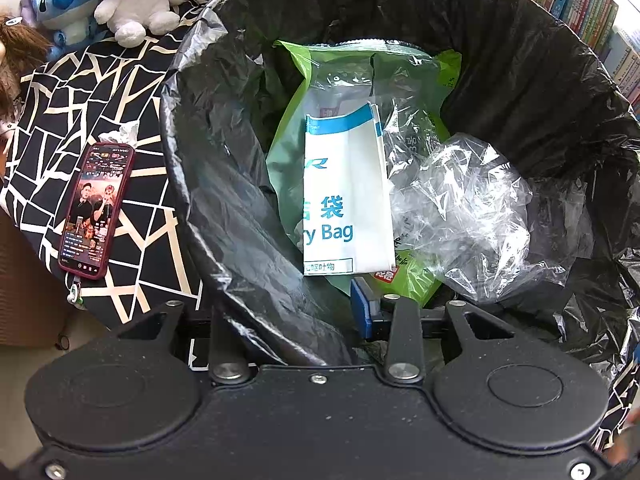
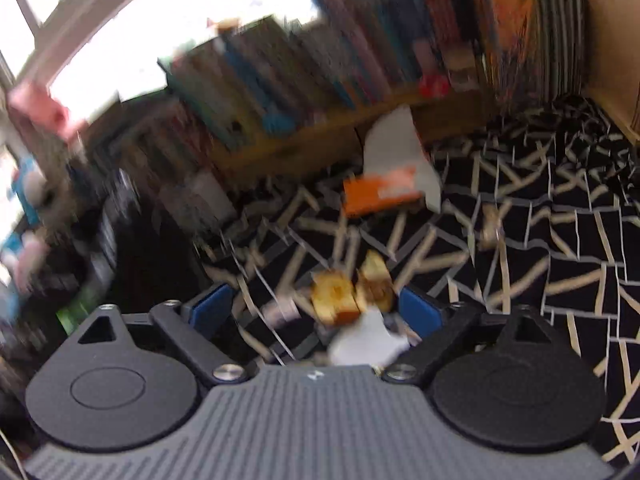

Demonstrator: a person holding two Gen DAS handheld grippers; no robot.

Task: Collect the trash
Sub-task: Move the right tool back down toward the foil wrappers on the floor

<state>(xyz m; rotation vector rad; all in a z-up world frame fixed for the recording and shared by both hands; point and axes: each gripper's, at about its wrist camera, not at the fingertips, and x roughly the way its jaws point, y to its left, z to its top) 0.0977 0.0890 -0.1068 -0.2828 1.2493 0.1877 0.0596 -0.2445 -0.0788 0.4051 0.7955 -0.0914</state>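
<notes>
My left gripper [image 1: 296, 316] is shut on the near rim of the black trash bag [image 1: 248, 216]; one blue pad [image 1: 362, 308] shows and the other is hidden behind the plastic. Inside the bag lie a green packet [image 1: 404, 76], a white paper bag with blue print [image 1: 344, 200] and crumpled clear plastic [image 1: 468, 208]. In the blurred right wrist view my right gripper [image 2: 316, 308] is open over the patterned cloth [image 2: 560, 240]. Yellow-brown scraps [image 2: 340, 296] and a white crumpled tissue [image 2: 368, 342] lie between its blue pads [image 2: 212, 308], untouched.
A phone [image 1: 96, 208] and a crumpled tissue [image 1: 120, 132] lie on the black-and-white cloth left of the bag, with plush toys [image 1: 132, 4] behind. An orange tissue box [image 2: 380, 196] and a small pale scrap [image 2: 490, 228] sit farther off. Books [image 2: 300, 80] line the back.
</notes>
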